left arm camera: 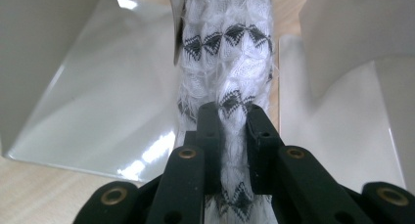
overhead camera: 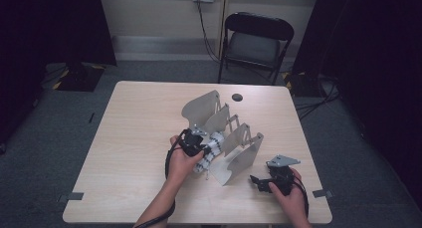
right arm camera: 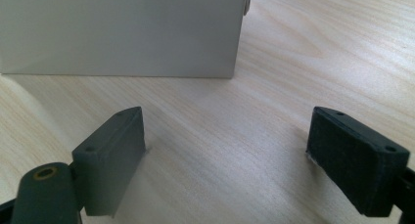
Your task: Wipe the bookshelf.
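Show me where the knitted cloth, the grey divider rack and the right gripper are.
knitted cloth (left arm camera: 225, 53), left gripper view, patterned middle.
grey divider rack (overhead camera: 238, 161), high view, nearest panel.
right gripper (right arm camera: 227, 155), right gripper view, between its open jaws.

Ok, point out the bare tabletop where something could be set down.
The table is bare left of the grey folding rack, and beyond it around the dark hole. It is crowded near-centre, around the left gripper, sock and right gripper.
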A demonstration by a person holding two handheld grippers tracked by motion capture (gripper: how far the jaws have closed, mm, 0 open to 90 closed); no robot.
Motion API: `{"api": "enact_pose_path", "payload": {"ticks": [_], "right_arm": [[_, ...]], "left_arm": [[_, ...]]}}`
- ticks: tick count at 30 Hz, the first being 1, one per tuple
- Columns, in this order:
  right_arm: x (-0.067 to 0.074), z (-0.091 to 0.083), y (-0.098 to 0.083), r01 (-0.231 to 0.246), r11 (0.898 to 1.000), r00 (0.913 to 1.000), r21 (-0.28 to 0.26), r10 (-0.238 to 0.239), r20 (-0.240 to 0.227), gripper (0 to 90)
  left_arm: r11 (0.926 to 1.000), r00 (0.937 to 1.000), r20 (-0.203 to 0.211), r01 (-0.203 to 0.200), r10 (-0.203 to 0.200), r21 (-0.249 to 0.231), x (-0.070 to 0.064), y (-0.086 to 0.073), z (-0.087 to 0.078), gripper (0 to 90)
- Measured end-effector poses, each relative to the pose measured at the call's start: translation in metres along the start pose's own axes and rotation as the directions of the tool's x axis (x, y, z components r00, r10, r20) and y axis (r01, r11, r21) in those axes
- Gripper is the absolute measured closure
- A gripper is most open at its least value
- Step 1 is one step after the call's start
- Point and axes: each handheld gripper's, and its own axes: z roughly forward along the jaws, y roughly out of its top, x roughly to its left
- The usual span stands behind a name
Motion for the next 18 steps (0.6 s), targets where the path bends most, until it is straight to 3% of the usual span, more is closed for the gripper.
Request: {"api": "enact_pose_path", "payload": {"ticks": [6, 8, 13, 18], "right_arm": [[0.000, 0.000, 0.000, -0.001, 1.000, 1.0000, 0.001, 0.001, 0.000, 13.6], [0.000, 0.000, 0.000, 0.000, 1.000, 1.0000, 0.000, 0.000, 0.000, 13.6], [0.000, 0.000, 0.000, 0.001, 1.000, 1.0000, 0.000, -0.001, 0.000, 13.6], [0.000, 0.000, 0.000, 0.000, 1.000, 1.0000, 0.000, 0.000, 0.000, 13.6]], "left_arm": [[0.9998, 0.9998, 0.017, 0.012, -0.011, -0.014, -0.001, -0.002, -0.003, 79.9], [0.9997, 0.9997, 0.025, -0.003, 0.003, -0.025, -0.004, 0.003, -0.009, 79.9], [0.9959, 0.9987, 0.030, -0.038, 0.041, -0.082, -0.012, 0.026, -0.032, 79.9], [0.9839, 0.9956, 0.016, -0.088, 0.092, -0.155, -0.021, 0.055, -0.058, 79.9]]}}
